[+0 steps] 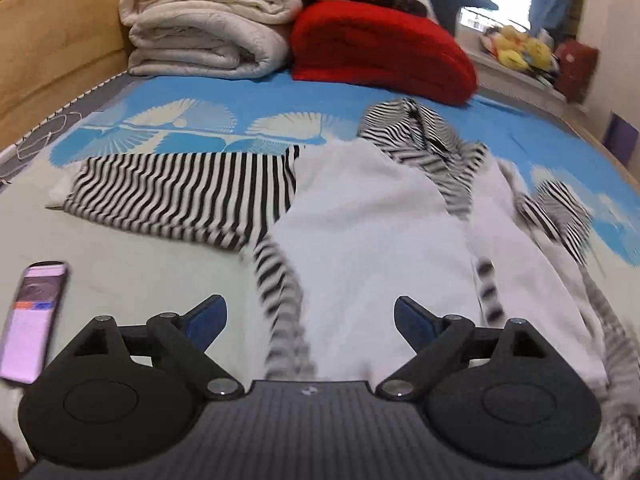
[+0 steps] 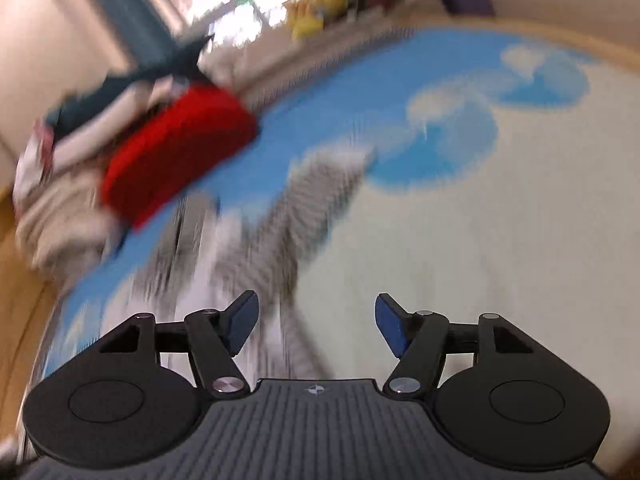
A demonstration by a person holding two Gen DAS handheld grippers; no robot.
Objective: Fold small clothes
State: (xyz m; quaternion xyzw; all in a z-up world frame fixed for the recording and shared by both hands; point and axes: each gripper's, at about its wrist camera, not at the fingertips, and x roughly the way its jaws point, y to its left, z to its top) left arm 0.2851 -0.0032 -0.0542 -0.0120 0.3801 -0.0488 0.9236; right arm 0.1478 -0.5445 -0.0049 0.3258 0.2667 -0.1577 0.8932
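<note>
Broadly, on bed (image 1: 248,92): shirt (image 1: 372,232), white body with striped sleeves, lying mid-mattress; left sleeve spread flat, right sleeve and collar bunched over body. Judged barely begun: no tidy fold visible, all folding left. Left gripper (image 1: 310,320): jaws wide, empty, above hem. Right gripper (image 2: 316,326): jaws apart, empty. Hidden: hem under left gripper; right view heavily blurred, shirt there only grey streaks.

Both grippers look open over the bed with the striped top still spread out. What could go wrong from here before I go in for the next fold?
1. The phone lies on the bedsheet beside the left gripper; a sweep could knock it.
2. The striped sleeve is still spread sideways and the hood bunched, so a fold may come out lumpy.
3. The right wrist view is blurred; the right gripper could miss the garment.
</note>
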